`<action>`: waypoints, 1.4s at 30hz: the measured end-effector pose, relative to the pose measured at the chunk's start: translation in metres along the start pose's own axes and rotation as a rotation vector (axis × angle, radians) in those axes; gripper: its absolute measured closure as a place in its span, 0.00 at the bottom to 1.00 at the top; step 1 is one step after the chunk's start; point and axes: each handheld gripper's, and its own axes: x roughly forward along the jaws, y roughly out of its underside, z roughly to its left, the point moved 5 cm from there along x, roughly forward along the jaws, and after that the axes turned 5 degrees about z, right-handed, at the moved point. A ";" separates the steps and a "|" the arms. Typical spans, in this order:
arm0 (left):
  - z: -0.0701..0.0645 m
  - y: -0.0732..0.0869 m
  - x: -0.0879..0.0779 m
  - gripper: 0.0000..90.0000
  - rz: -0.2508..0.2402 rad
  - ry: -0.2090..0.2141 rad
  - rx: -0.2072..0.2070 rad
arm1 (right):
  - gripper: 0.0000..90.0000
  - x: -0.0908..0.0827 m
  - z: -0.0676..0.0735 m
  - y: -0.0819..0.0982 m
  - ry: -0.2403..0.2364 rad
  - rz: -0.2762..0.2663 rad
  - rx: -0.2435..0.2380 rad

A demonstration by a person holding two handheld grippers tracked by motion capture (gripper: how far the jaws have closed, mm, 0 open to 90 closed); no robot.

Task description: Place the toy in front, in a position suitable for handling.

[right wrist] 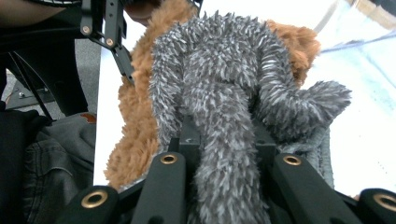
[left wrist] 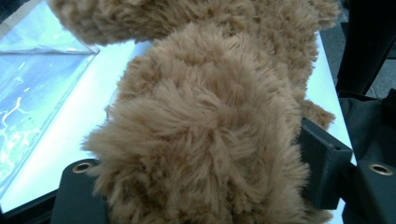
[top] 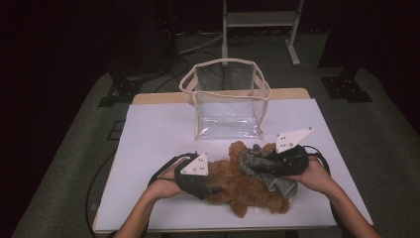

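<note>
**Peeling the grey scarf off the brown plush toy**

The brown plush toy [top: 247, 191] lies on the white counter [top: 158, 139], just in front of the clear bag [top: 228, 101], which stands open-topped behind it. The right gripper [right wrist: 224, 154] has its jaws pinched tight on a strand of the grey fuzzy scarf [right wrist: 219, 88], which is draped over the end of the toy nearer the bag's right side. The left gripper [left wrist: 205, 186] has its jaws part-spread around a thick fold of the toy's fur; whether the pads press firmly cannot be told.

To do this well, it seems best to hold the toy steady on the counter with the left jaws while the right draws the scarf up and away from the bag, slowly, so a loop does not snag on a limb or drag the toy along.
</note>
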 end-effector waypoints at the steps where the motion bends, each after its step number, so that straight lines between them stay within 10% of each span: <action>1: 0.001 0.000 0.000 0.31 -0.004 -0.002 -0.001 | 0.81 -0.001 -0.001 0.002 0.001 -0.002 0.007; 11: -0.001 -0.002 -0.001 0.31 0.002 -0.007 0.013 | 0.81 -0.038 -0.014 0.014 0.088 -0.002 0.047; 16: -0.003 0.000 -0.003 0.31 0.015 -0.012 0.044 | 0.81 -0.026 -0.026 -0.001 0.076 0.029 0.034; 26: -0.009 0.004 -0.008 0.31 0.030 0.000 0.073 | 0.81 -0.023 -0.062 0.032 0.122 0.060 0.159; 42: -0.003 0.007 -0.019 0.22 -0.010 0.031 0.027 | 0.81 -0.007 -0.006 0.016 0.023 0.049 0.027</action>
